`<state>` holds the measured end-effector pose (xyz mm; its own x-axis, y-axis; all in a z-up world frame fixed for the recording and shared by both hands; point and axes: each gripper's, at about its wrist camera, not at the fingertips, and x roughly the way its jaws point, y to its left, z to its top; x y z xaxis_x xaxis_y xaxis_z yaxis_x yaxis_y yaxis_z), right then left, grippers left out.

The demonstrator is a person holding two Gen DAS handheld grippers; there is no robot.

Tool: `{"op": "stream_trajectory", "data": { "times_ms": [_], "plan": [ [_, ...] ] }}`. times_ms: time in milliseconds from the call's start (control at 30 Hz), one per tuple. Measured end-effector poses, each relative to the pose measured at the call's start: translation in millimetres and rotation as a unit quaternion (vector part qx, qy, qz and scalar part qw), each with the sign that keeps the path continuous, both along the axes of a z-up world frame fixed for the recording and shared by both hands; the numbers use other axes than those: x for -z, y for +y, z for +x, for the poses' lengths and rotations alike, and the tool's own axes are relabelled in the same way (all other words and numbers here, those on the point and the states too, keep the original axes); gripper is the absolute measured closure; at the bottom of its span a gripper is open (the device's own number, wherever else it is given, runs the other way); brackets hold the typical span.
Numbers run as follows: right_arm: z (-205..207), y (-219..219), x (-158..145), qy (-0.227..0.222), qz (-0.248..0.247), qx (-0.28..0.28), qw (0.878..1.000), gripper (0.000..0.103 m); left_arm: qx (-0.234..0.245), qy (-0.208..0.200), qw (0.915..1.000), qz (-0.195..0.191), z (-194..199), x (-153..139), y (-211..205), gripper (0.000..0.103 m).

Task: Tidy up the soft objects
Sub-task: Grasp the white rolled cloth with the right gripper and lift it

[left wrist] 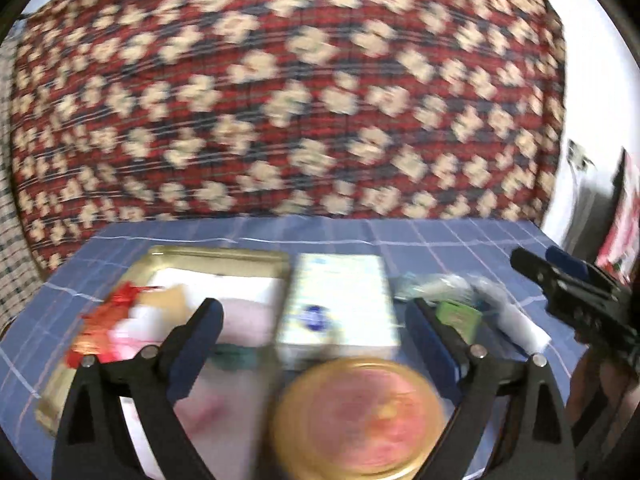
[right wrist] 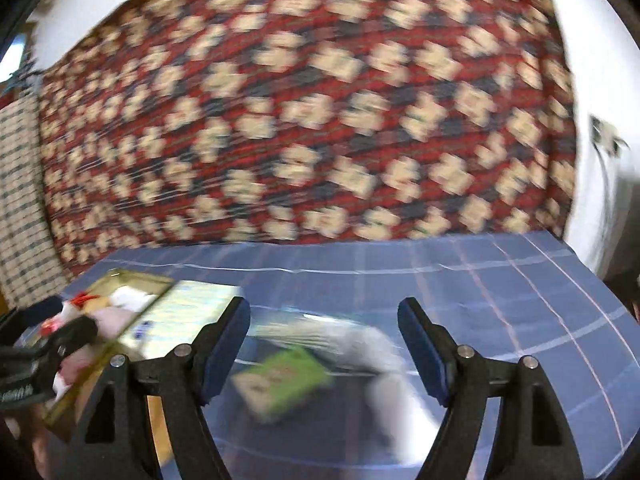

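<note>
Both views are motion-blurred. A gold tin tray (left wrist: 224, 254) on the blue checked cloth holds pink and white soft cloths (left wrist: 244, 312) and a red-and-white soft toy (left wrist: 100, 320). My left gripper (left wrist: 316, 320) is open above the tray's right side, a pale box (left wrist: 338, 304) and a round gold-rimmed pink lid (left wrist: 360, 416). My right gripper (right wrist: 324, 318) is open and empty over a clear plastic bag (right wrist: 344, 336) with a green label (right wrist: 288, 380) and white soft contents. The bag also shows in the left wrist view (left wrist: 460, 296), and the right gripper (left wrist: 532, 264) at the far right.
A red, blue and cream patterned fabric (left wrist: 280, 92) rises behind the table. The blue checked cloth (right wrist: 500, 292) stretches to the right of the bag. The tray (right wrist: 132, 278) and pale box (right wrist: 180, 312) lie left of my right gripper. A white wall (right wrist: 600, 200) is at right.
</note>
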<state>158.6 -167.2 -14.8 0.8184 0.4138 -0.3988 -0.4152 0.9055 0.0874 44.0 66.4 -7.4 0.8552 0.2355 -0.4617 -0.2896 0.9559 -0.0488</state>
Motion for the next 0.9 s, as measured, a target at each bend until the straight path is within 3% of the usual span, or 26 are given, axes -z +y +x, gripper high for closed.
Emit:
{"op": "stream_trajectory", "data": {
  "times_ms": [167, 333, 400, 633, 767, 833, 900],
  "plan": [
    [19, -28, 17, 0.043, -0.01, 0.029, 0.999, 0.025, 0.052, 0.025, 0.9983, 0.012, 27, 9, -49, 0.009],
    [28, -36, 32, 0.078, -0.028, 0.025, 0.996, 0.028, 0.085, 0.048, 0.995, 0.017, 50, 16, -85, 0.009],
    [30, -41, 35, 0.096, -0.022, 0.01, 0.995, 0.036, 0.093, 0.052, 0.994, 0.025, 57, 18, -95, 0.01],
    [41, -39, 48, 0.147, -0.05, -0.011, 0.988, 0.038, 0.1, 0.082, 0.9912, 0.031, 81, 26, -111, 0.011],
    [45, -36, 56, 0.179, -0.056, -0.035, 0.982, 0.044, 0.106, 0.09, 0.9896, 0.036, 87, 30, -120, 0.011],
    [48, -32, 62, 0.199, -0.065, -0.045, 0.977, 0.059, 0.108, 0.095, 0.9889, 0.037, 88, 33, -123, 0.011],
    [49, -31, 64, 0.206, -0.063, -0.052, 0.975, 0.061, 0.112, 0.099, 0.9881, 0.037, 90, 36, -125, 0.011]
  ]
}}
